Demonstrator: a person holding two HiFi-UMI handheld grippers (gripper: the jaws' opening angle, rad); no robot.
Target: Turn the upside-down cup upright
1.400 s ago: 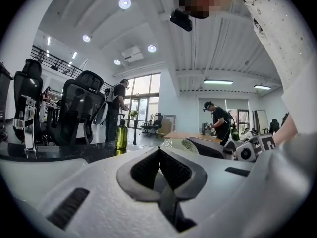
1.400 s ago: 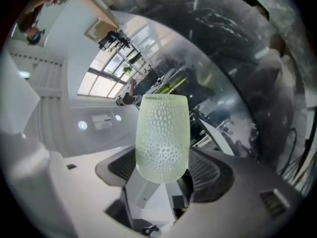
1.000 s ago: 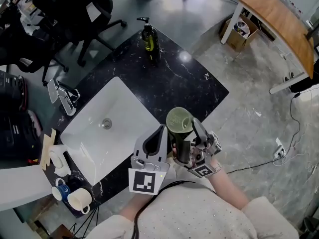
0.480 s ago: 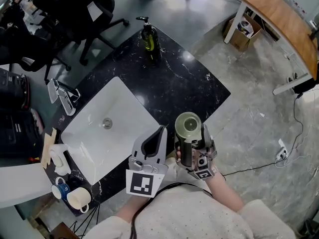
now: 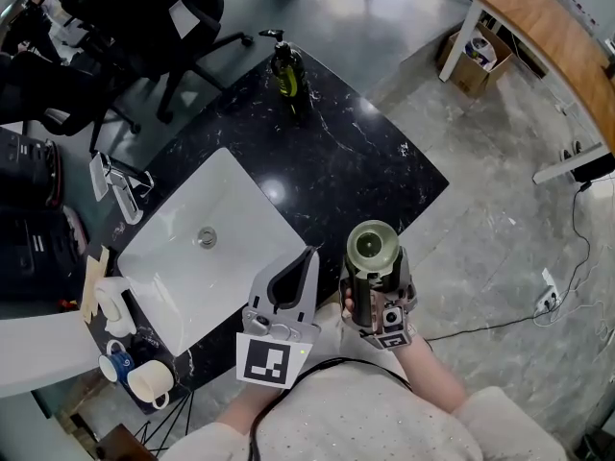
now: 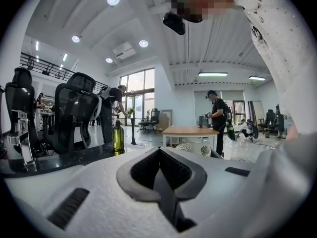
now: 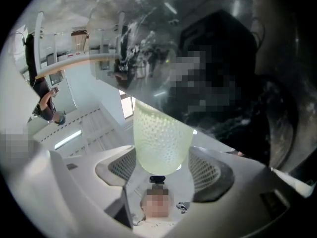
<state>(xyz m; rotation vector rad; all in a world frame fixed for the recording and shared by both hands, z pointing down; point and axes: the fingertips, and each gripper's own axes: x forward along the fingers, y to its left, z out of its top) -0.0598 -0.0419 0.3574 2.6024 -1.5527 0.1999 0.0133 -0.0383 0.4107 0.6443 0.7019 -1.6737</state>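
Observation:
My right gripper is shut on the pale green dotted cup and holds it in the air over the near corner of the black marble counter. The cup stands on end, its round open end facing up at the head view. In the right gripper view the cup sits between the two jaws of the right gripper, narrow rounded end nearest the camera. My left gripper is just left of it, shut and empty. The left gripper shows its jaws pressed together.
A white sink with a chrome faucet fills the counter's left half. A green soap bottle stands at the far corner. Two mugs sit at the near left end. Office chairs stand behind; a wooden desk is at right.
The right gripper has carried the cup a little to the right and toward me, and tipped it so its round end faces straight up. The left gripper has barely shifted.

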